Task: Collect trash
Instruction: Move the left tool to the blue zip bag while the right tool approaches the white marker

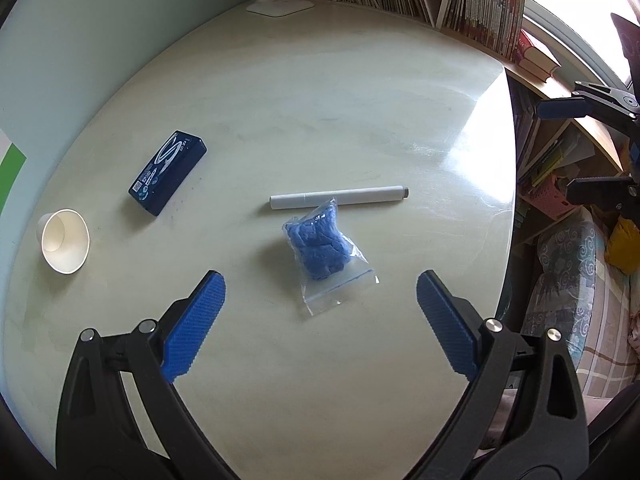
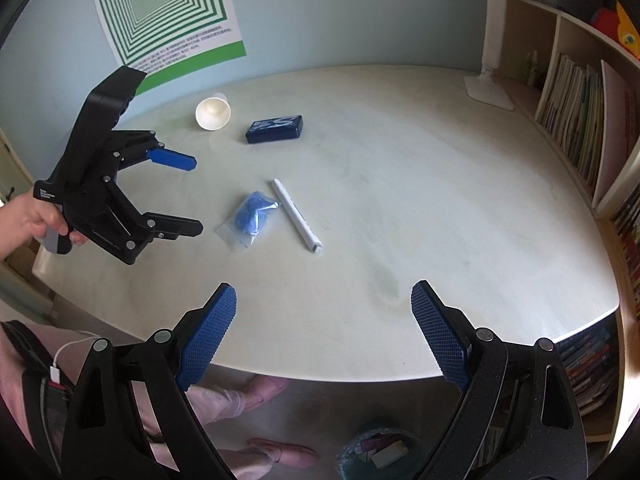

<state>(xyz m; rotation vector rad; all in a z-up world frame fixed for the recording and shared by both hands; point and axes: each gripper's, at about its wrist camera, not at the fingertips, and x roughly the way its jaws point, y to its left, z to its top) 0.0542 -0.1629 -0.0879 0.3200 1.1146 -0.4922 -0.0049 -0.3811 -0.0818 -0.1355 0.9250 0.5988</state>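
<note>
Left gripper (image 1: 320,308): black frame, blue ribbed fingers (image 1: 196,324) spread wide, nothing held; it is poised above the pale round surface (image 1: 360,120), with the clear zip-seal plastic bag of crumpled blue material (image 1: 324,248) lying on the surface just ahead of the gap between the fingertips. Right gripper (image 2: 324,312): same make, blue textured fingers (image 2: 208,336) likewise spread wide and empty, held over the near edge of the surface; in the left wrist view it is seen at the far right, beyond the surface edge. In the right wrist view the left gripper is seen held in a bare hand (image 2: 36,216) at the left, the bag lying beside its lower finger. White cylindrical marker pen (image 1: 340,198): laid flat, touching or slightly overlapped by the far corner of the bag. Dark blue rectangular box with white print (image 1: 168,172): laid flat, well apart from the bag, to its left. White paper cup (image 1: 64,240): tipped on its side, mouth toward the left wrist camera, near the surface edge beyond the box. White desk lamp base (image 1: 280,4): placed at the far edge. Bookshelves (image 1: 480,8) filled with upright books: ranged behind the surface. Green-and-white concentric-square poster (image 2: 160,12): fixed to the pale blue wall.
</note>
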